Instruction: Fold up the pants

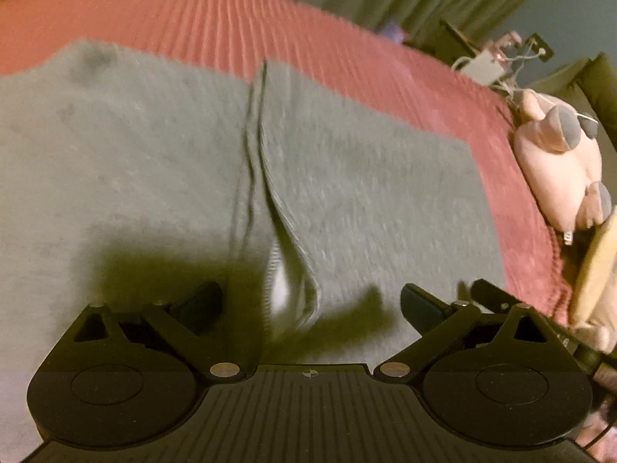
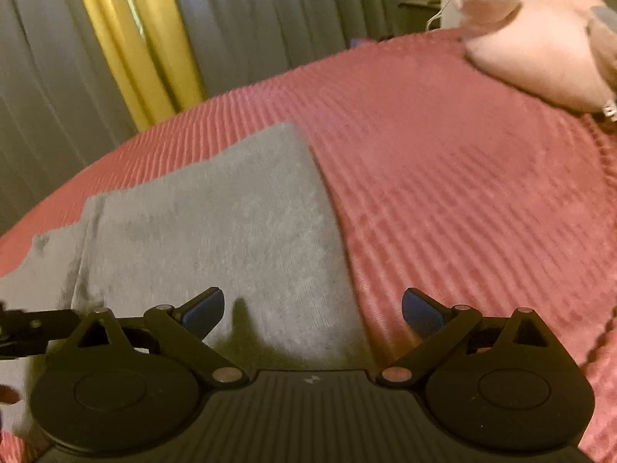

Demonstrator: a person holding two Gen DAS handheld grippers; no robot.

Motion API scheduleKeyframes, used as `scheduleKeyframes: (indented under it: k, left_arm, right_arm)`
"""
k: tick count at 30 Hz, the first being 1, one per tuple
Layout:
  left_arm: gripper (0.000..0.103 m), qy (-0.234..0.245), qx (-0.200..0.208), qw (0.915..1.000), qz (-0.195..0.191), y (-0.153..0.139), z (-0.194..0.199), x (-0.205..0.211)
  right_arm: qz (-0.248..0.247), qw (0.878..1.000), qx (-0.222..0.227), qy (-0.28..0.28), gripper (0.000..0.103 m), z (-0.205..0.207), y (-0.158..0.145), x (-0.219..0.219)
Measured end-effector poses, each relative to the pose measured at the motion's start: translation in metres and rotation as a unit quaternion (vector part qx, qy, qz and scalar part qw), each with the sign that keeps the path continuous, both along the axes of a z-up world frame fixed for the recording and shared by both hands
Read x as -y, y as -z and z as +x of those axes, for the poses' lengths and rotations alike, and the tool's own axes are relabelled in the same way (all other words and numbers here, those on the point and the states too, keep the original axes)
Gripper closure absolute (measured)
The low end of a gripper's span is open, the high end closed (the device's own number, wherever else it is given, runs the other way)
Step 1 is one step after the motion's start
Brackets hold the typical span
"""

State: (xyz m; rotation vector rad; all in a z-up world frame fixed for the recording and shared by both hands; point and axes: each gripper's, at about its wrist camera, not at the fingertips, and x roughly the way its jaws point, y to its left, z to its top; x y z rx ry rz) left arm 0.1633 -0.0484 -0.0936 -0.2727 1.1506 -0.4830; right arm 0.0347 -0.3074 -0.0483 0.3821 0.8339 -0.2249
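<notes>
Left tongs (image 1: 310, 301) are seen spread wide with nothing gripped, held over the grey pants (image 1: 154, 154), which are laid flat on the red bedspread (image 1: 270, 19) with a pink plush toy (image 1: 559, 162) at the bed's right edge. Right tongs (image 2: 313, 306) are likewise shown wide apart and empty, poised above the right edge of the pants (image 2: 216, 223), where grey cloth meets the bedspread (image 2: 462, 193).

No readable text, labels (all blurred)

Pants (image 1: 347, 177) flat on bed (image 1: 270, 23), plush toy (image 1: 559, 162) at bed's right edge, well apart from pants; curtains (image 2: 250, 19) behind bed.
</notes>
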Motion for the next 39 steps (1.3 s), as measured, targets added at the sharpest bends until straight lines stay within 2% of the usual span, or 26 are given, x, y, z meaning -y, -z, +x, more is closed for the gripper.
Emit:
scheduleKeyframes:
  k: [4,5,6,9,16,19,24,26,28,30,31,34,36,39]
  left_arm:
    - [0.05,-0.028,-0.008,0.9996,-0.002,0.006,0.014,-0.006]
    - [0.067,-0.04,-0.014,0.9991,-0.001,0.008,0.013,-0.007]
    - [0.078,-0.047,-0.019,0.9987,-0.004,0.011,0.016,-0.009]
    - [0.086,-0.063,-0.036,0.9968,-0.035,0.013,0.014,-0.018]
    - [0.089,-0.085,-0.004,0.9958,-0.033,-0.015,-0.006,-0.026]
    - [0.089,-0.091,0.005,0.9956,-0.02,-0.025,-0.016,-0.045]
    - [0.089,-0.121,0.054,0.989,0.065,-0.032,-0.024,-0.078]
    - [0.088,-0.13,0.046,0.9878,0.073,-0.029,-0.026,-0.093]
    - [0.084,-0.12,0.032,0.9907,0.055,-0.023,-0.031,-0.101]
    - [0.067,-0.124,0.037,0.9895,0.064,-0.022,-0.037,-0.103]
    - [0.063,-0.128,0.038,0.9887,0.067,-0.021,-0.038,-0.104]
    - [0.047,-0.124,0.023,0.9912,0.039,-0.017,-0.036,-0.108]
    - [0.045,-0.115,0.016,0.9927,0.031,-0.012,-0.033,-0.105]
    - [0.049,-0.11,0.027,0.9925,0.046,-0.014,-0.027,-0.099]
  right_arm:
    - [-0.012,1.0,-0.003,-0.017,0.004,0.005,0.003,-0.008]
    - [-0.015,1.0,-0.002,-0.022,0.004,0.006,0.003,-0.009]
    - [-0.017,0.999,-0.001,-0.027,0.004,0.012,0.007,-0.011]
    - [-0.026,0.999,0.001,-0.034,0.004,0.01,0.006,-0.017]
    - [-0.021,0.999,0.028,-0.02,0.004,0.012,0.008,-0.012]
    - [-0.015,0.999,0.047,-0.012,0.004,0.007,0.005,-0.009]
    - [-0.018,0.999,0.047,-0.017,0.004,0.008,0.003,-0.01]
    - [-0.02,0.999,0.039,-0.025,0.004,0.01,0.005,-0.012]
    - [-0.024,0.998,0.035,-0.037,0.004,0.013,0.005,-0.015]
    - [-0.032,0.998,0.03,-0.042,0.004,0.016,0.006,-0.018]
    - [-0.034,0.998,0.028,-0.045,0.004,0.017,0.007,-0.019]
    - [-0.029,0.998,0.027,-0.043,0.004,0.018,0.009,-0.02]
    - [-0.027,0.998,0.026,-0.041,0.004,0.019,0.009,-0.02]
    - [-0.03,0.998,0.026,-0.042,0.004,0.02,0.009,-0.021]
